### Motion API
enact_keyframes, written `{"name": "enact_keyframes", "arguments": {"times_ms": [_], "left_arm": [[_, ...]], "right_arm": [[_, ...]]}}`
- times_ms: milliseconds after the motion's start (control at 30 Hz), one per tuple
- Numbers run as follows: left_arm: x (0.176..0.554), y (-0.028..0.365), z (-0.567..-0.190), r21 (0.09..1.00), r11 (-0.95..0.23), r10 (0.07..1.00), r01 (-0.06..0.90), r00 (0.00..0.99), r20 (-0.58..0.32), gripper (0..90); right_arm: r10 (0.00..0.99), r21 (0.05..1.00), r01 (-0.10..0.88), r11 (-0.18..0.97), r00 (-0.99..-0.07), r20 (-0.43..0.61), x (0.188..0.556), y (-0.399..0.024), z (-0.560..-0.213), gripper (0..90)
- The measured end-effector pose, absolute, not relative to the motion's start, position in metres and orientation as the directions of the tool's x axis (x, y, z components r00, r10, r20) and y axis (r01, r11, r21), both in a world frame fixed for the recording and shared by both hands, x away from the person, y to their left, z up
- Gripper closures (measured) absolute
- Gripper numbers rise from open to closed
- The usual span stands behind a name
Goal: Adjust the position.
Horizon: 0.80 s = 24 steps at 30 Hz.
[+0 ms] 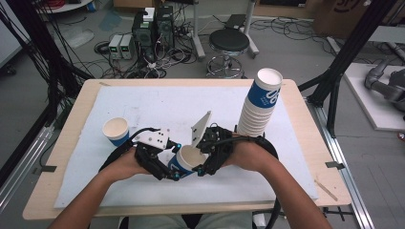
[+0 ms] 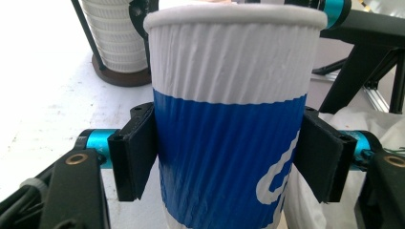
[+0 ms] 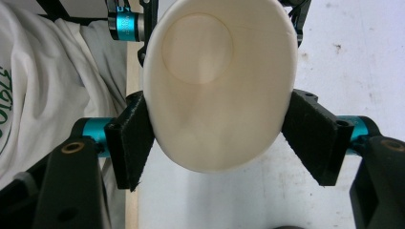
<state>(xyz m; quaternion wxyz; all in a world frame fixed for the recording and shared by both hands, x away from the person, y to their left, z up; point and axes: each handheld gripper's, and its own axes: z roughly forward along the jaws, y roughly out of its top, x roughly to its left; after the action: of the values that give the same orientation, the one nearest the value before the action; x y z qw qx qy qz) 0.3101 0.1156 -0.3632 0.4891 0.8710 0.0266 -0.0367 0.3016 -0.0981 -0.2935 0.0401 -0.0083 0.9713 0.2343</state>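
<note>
Both grippers clamp one cup above the near middle of the table.

Your left gripper (image 2: 228, 157) has its jaws closed on the cup (image 1: 187, 161), pads pressed flat against opposite sides of the blue band; in the left gripper view the cup stands upright between them. Your right gripper (image 3: 217, 143) grips the same cup just under its rim, squeezing the mouth into an oval, with the cup's inside facing its camera. In the high view the cup sits tilted between your two hands. A second cup (image 1: 116, 130) stands to the left on the white mat (image 1: 157, 102). A tall stack (image 1: 259, 102) of cups stands behind your right hand.
</note>
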Motion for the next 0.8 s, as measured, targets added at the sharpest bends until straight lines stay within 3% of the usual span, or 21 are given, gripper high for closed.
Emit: {"name": "enact_keyframes", "arguments": {"times_ms": [300, 400, 800], "left_arm": [[0.309, 0.114, -0.366, 0.857, -0.511, 0.014, 0.070, 0.997, -0.073, 29.8], [0.308, 0.117, -0.367, 0.871, -0.486, 0.024, 0.074, 0.997, -0.071, 28.7], [0.312, 0.135, -0.381, 0.955, -0.274, 0.093, 0.111, 0.992, -0.089, 27.7]], "right_arm": [[-0.005, 0.447, -0.043, 0.893, -0.996, -0.086, 0.301, -0.098, -0.295, 28.0], [0.022, 0.507, -0.020, 0.862, -0.997, -0.077, 0.302, -0.103, -0.295, 21.5], [0.172, 0.817, 0.105, 0.567, -0.985, 0.007, 0.304, -0.145, -0.282, 21.0]]}}
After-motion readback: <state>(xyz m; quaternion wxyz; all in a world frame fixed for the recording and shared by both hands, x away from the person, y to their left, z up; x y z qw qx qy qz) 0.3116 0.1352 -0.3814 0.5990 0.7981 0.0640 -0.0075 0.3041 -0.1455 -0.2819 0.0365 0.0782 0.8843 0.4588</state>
